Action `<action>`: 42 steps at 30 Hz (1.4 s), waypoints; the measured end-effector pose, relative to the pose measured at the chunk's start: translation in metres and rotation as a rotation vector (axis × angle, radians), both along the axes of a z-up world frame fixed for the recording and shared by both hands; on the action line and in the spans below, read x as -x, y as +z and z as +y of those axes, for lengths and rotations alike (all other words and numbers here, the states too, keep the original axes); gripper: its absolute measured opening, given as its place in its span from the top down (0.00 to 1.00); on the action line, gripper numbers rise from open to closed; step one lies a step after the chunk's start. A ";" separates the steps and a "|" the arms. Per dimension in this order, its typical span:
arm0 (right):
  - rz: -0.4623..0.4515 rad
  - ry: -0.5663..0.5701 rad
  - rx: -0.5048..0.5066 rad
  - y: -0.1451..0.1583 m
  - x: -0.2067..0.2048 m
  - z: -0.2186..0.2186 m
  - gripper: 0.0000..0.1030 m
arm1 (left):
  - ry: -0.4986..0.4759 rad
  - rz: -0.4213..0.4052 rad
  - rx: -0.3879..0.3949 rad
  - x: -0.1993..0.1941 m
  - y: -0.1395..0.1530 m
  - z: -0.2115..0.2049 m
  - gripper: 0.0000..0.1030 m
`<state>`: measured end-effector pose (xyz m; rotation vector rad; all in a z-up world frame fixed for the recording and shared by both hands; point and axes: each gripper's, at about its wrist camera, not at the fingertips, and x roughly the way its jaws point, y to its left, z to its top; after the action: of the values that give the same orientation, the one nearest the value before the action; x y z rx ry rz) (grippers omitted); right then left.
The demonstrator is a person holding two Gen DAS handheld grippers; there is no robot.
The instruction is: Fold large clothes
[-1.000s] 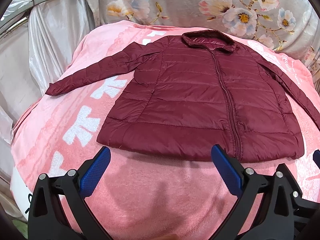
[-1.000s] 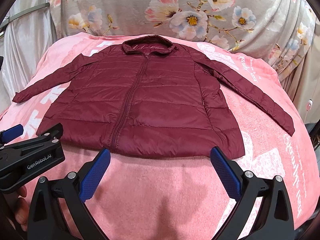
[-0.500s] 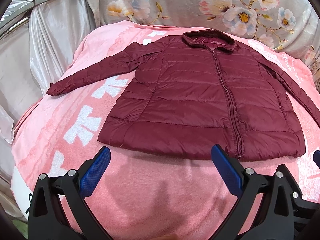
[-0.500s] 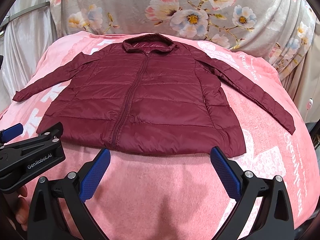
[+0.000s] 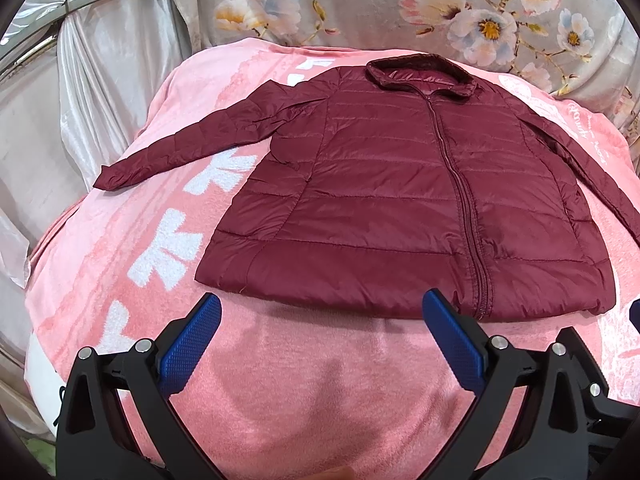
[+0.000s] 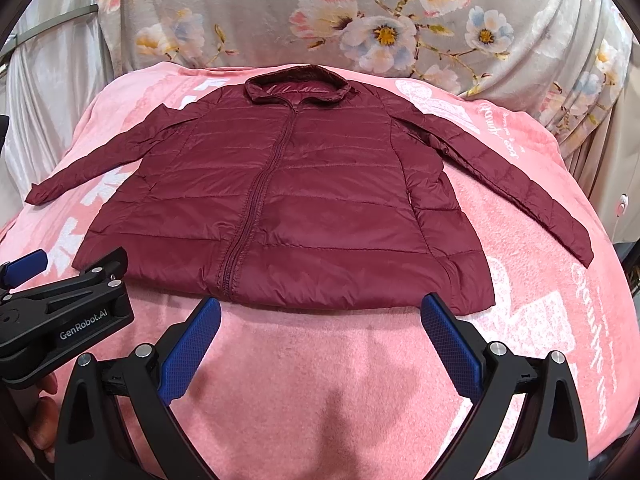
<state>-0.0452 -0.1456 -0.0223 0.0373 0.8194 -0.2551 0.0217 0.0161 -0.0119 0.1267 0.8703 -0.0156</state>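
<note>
Maroon puffer jacket lies flat and zipped on the pink blanket, sleeves spread, as a second ago, though slightly farther from both cameras. Left gripper and right gripper hover just short of the hem, jaws spread wide and empty, unchanged.

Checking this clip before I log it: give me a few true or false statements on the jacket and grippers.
1. The jacket lies flat, zipped, front up. True.
2. Its sleeves are folded across the body. False: both spread out to the sides on the blanket.
3. The left gripper is open. True.
4. The right gripper clamps the hem. False: it is open, short of the hem, holding nothing.
5. The collar points away from the cameras. True.
</note>
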 end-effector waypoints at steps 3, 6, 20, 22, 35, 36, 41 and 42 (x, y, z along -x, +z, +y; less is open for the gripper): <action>0.001 0.000 -0.003 -0.001 0.000 0.001 0.05 | 0.000 0.003 -0.004 -0.001 -0.001 -0.001 0.05; 0.001 -0.001 -0.003 -0.001 -0.001 0.000 0.05 | -0.002 0.005 -0.005 -0.001 -0.002 -0.002 0.05; 0.008 -0.010 -0.016 -0.003 -0.007 -0.005 0.05 | -0.001 0.024 -0.002 -0.005 -0.004 -0.010 0.05; 0.010 -0.006 -0.020 -0.003 -0.010 -0.008 0.05 | 0.000 0.030 0.003 -0.008 -0.003 -0.009 0.05; -0.061 -0.409 0.000 0.004 -0.037 -0.186 0.05 | 0.090 0.083 0.061 -0.046 -0.025 0.005 0.05; -0.057 -0.452 -0.012 0.002 -0.039 -0.208 0.05 | 0.090 0.075 0.043 -0.048 -0.025 0.003 0.05; -0.050 -0.648 -0.131 -0.017 -0.033 -0.306 0.05 | 0.048 0.052 -0.018 -0.062 -0.025 -0.006 0.05; -0.062 -0.694 -0.170 -0.021 -0.028 -0.325 0.05 | 0.046 0.056 -0.019 -0.065 -0.026 -0.007 0.05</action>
<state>-0.0172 -0.4705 -0.0435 0.4923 0.7424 -0.8331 0.0864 0.0096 -0.0381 0.1245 0.9294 0.0326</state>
